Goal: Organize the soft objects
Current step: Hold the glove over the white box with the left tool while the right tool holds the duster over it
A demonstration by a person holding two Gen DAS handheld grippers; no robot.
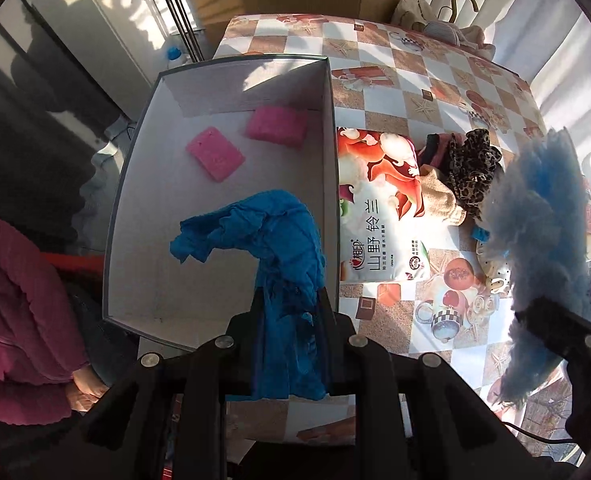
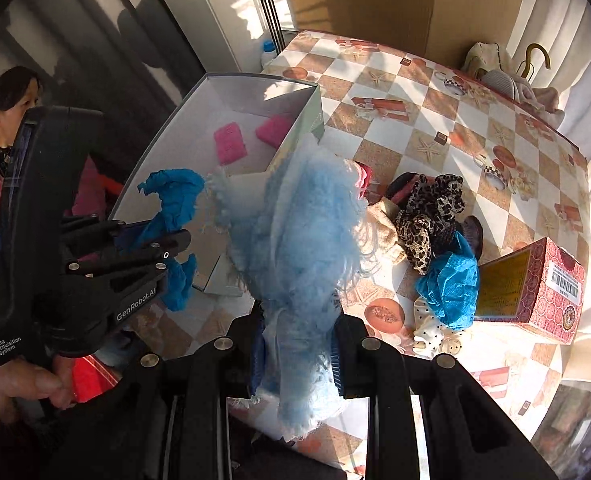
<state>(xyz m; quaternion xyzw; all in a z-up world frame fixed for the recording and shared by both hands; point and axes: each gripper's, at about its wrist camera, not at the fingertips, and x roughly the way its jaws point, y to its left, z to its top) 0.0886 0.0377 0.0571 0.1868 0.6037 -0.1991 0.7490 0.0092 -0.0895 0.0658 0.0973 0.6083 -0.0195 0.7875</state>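
My left gripper (image 1: 287, 296) is shut on a crumpled blue cloth (image 1: 271, 224), which hangs over the near end of an open grey box (image 1: 135, 184). Two pink sponges (image 1: 215, 154) (image 1: 277, 126) lie at the box's far end. My right gripper (image 2: 297, 320) is shut on a fluffy light-blue cloth (image 2: 295, 220), held above the table just right of the box (image 2: 175, 120). In the right wrist view the left gripper (image 2: 167, 244) and its blue cloth (image 2: 175, 196) show at the left. In the left wrist view the fluffy cloth (image 1: 543, 208) shows at the right.
A tissue pack (image 1: 379, 208) lies beside the box. Further right sits a pile: leopard cloth (image 2: 431, 208), beige cloth (image 2: 383, 224), another blue cloth (image 2: 451, 288), white dotted cloth (image 2: 431, 328). A red carton (image 2: 535, 292) stands at the right. A person in a magenta jacket (image 1: 15, 300) is at the left.
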